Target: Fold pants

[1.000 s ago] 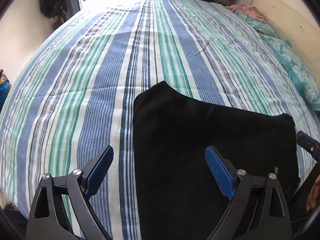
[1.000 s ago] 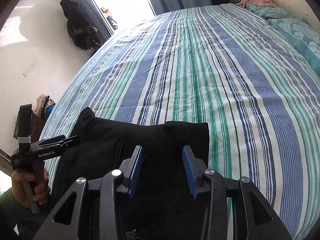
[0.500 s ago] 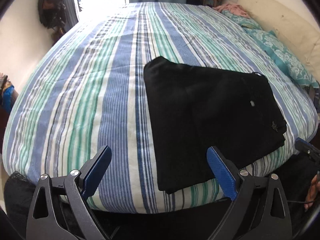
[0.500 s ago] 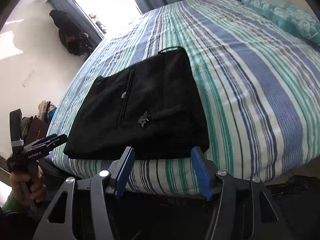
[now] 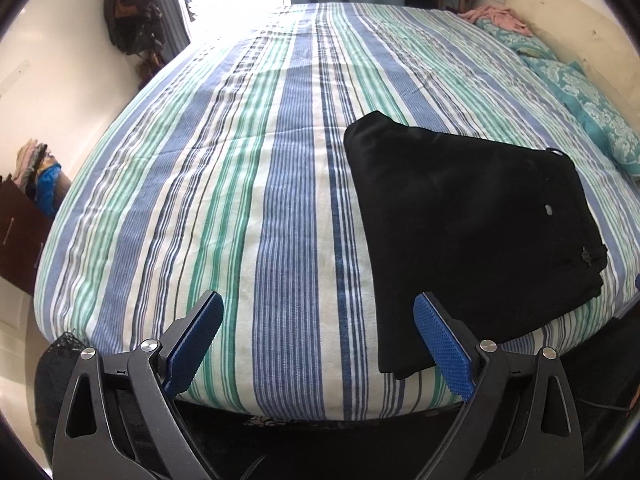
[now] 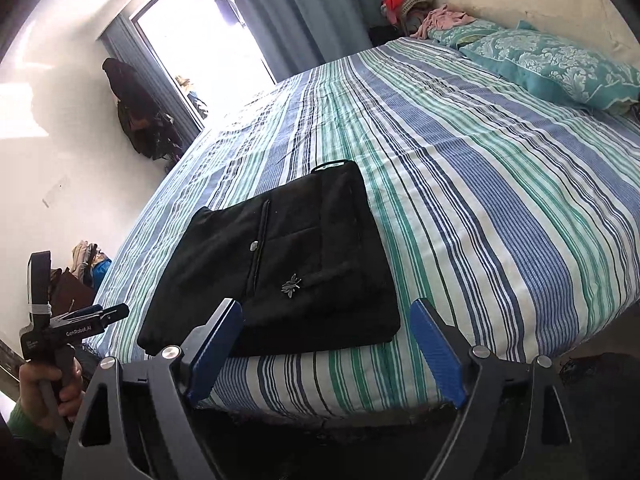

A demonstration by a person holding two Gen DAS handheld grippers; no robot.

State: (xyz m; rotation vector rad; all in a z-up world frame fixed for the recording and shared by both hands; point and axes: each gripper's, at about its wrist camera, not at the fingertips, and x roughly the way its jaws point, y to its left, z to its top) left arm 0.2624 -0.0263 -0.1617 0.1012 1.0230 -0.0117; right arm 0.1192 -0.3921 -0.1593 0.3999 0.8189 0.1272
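The black pants [image 5: 464,220] lie folded into a flat rectangle near the front edge of the striped bed [image 5: 248,184]; they also show in the right wrist view [image 6: 280,264]. My left gripper [image 5: 320,344] is open and empty, held off the bed's front edge, to the left of the pants. My right gripper [image 6: 326,348] is open and empty, held off the front edge just in front of the pants. The left gripper also shows at the left of the right wrist view [image 6: 112,314].
Teal pillows [image 6: 552,68] lie at the bed's right side by the headboard. Piled clothes [image 6: 408,0] sit at the far corner. Dark bags [image 5: 132,24] hang by the bright window. More clothes [image 5: 36,176] sit on a dark cabinet at left.
Both grippers have pulled back from the pants and off the bed's front edge. The right gripper has opened wider. The folded pants stay flat on the bed.
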